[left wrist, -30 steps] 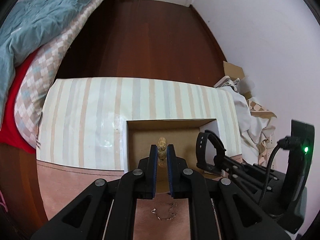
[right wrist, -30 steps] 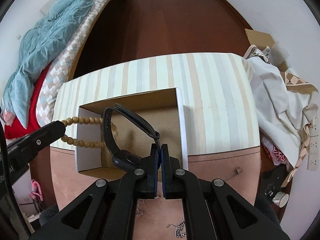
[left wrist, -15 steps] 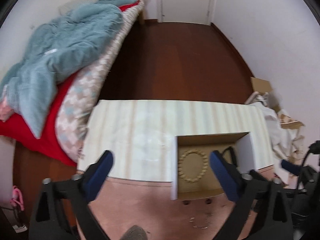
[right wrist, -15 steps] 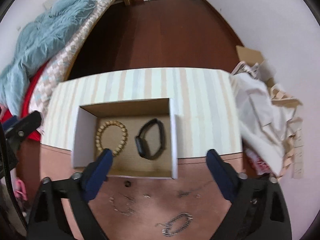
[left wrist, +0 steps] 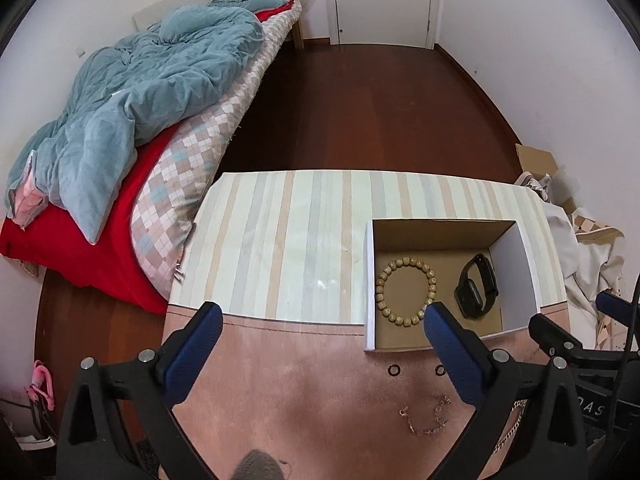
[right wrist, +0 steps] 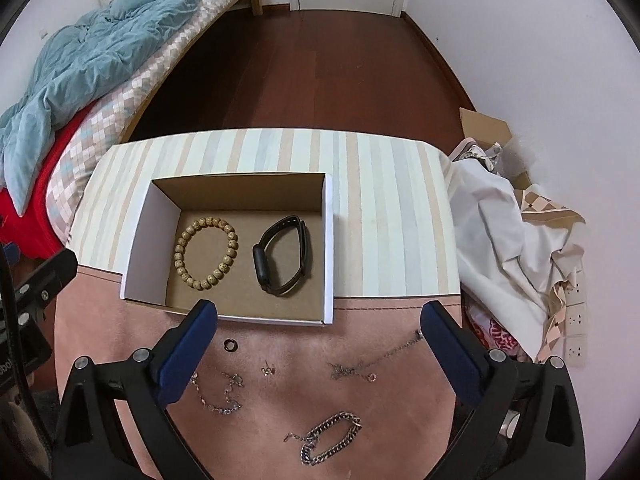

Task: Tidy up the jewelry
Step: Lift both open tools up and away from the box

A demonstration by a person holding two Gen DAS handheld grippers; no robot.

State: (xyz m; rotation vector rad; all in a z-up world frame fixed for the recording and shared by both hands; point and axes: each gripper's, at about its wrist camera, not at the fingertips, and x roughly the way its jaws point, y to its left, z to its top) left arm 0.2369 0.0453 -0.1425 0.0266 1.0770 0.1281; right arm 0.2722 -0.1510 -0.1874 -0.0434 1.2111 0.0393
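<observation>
Ahead of the right gripper [right wrist: 319, 314], spread wide and empty, the box [right wrist: 329, 248] holds bead bracelet [right wrist: 206, 253] and black band [right wrist: 283, 254]; left gripper [left wrist: 320, 318] gapes too, chains [right wrist: 330, 437] below.

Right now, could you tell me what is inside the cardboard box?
Inside the cardboard box lie a wooden bead bracelet and a black wristband, side by side, apart. The near wall hides a strip of floor.

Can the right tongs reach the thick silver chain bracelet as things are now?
Probably yes. The right tongs are open and empty, and the silver chain bracelet lies bare on the pink mat just below them, nothing covering it.
</observation>
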